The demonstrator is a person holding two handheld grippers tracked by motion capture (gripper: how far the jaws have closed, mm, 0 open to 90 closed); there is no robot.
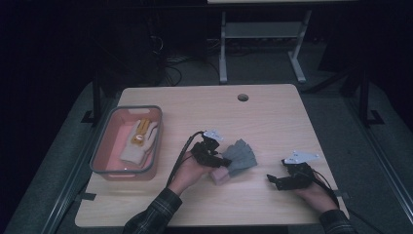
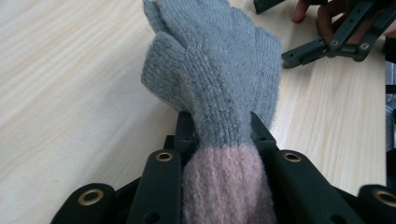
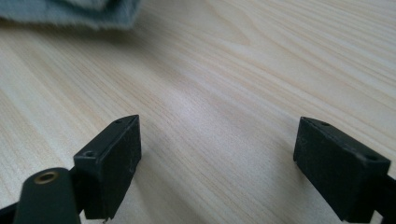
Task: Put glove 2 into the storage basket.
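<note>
A grey knitted glove (image 1: 242, 154) with a pink cuff (image 1: 220, 176) lies near the middle of the wooden table (image 1: 272, 117). My left gripper (image 1: 219, 160) is shut on it. In the left gripper view the two jaws pinch the glove (image 2: 219, 70) where grey meets the pink cuff (image 2: 224, 186), and the glove's fingers point away from me. My right gripper (image 1: 272, 179) rests low over the table at the right, open, with bare wood between its jaws (image 3: 217, 149). A grey edge of the glove (image 3: 70, 14) lies beyond it at the upper left.
A pink bin with a grey rim (image 1: 100, 146) stands at the table's left and holds a white and yellow glove (image 1: 139, 144). A round cable hole (image 1: 243, 97) sits near the far edge. The right gripper (image 2: 327, 44) lies just past the grey glove.
</note>
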